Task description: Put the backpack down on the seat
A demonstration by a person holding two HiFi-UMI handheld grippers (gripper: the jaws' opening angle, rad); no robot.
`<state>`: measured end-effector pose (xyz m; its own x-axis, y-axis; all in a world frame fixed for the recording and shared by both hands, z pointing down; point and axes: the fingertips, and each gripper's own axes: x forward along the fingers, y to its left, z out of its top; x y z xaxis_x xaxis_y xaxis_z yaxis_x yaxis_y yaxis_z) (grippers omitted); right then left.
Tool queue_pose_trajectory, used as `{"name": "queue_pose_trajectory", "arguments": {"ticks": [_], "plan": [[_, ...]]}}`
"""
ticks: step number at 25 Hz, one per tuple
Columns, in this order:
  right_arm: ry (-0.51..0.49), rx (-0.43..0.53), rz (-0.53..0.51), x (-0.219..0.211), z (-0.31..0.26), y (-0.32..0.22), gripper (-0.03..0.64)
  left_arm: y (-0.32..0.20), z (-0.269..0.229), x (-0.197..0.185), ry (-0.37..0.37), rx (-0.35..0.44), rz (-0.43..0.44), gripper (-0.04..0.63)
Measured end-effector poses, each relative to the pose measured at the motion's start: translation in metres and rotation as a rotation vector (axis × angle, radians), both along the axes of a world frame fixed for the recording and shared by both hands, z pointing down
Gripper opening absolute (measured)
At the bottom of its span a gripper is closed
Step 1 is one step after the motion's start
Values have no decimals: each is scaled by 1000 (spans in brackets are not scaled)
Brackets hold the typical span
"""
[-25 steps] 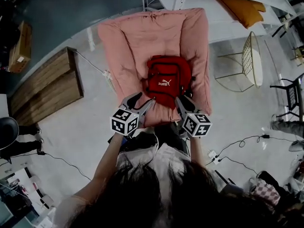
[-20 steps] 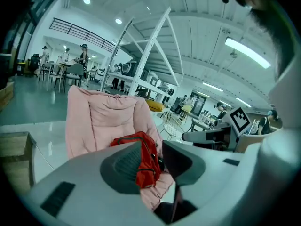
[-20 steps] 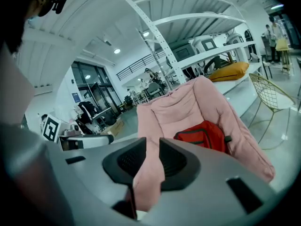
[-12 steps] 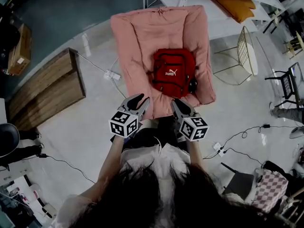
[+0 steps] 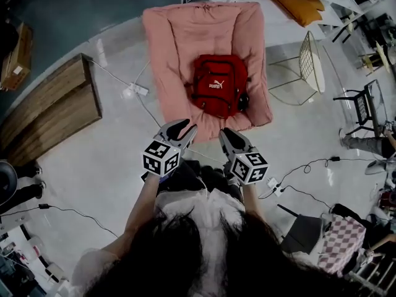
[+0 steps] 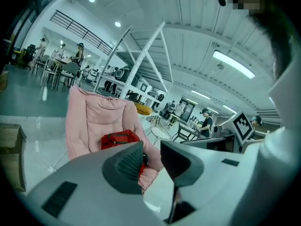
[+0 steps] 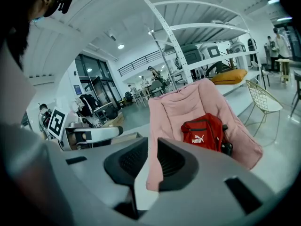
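Note:
The red backpack (image 5: pixel 216 91) lies on the pink padded seat (image 5: pixel 185 36), logo up, and nothing holds it. Both gripper views show it too: the backpack (image 6: pixel 120 139) on the seat (image 6: pixel 91 119), and the backpack (image 7: pixel 203 132) on the seat (image 7: pixel 176 107). My left gripper (image 5: pixel 184 126) and right gripper (image 5: pixel 225 132) hover side by side in front of the seat, well clear of the bag. Only a narrow gap shows in the left gripper (image 6: pixel 151 150), with nothing in it. The right gripper (image 7: pixel 153 150) has its jaws closing, also on nothing.
A wooden platform (image 5: pixel 52 113) lies left of the seat, and a power strip (image 5: pixel 137 90) with its cable sits on the floor between them. A wire chair (image 5: pixel 310 60) stands to the right. More cables and a socket block (image 5: pixel 273 185) trail near the person's right side.
Both grippers have let go of the backpack and pulled back toward the person. Their jaws have narrowed. The bag stays on the seat, now farther away in the head view.

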<state>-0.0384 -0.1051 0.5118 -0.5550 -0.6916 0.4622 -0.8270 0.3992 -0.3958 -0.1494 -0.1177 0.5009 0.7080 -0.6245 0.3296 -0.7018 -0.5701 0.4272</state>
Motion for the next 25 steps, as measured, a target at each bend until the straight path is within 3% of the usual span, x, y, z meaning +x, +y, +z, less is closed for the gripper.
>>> {"name": "queue_pose_trajectory", "arguments": {"ticks": [11,25], "plan": [[-47,28,-24,21,-12,33,71,37,-24,41,13,14,4,126],[-115,94,-32,81,-32,136,71,147,-32,104,-54,32,-9,126]]}}
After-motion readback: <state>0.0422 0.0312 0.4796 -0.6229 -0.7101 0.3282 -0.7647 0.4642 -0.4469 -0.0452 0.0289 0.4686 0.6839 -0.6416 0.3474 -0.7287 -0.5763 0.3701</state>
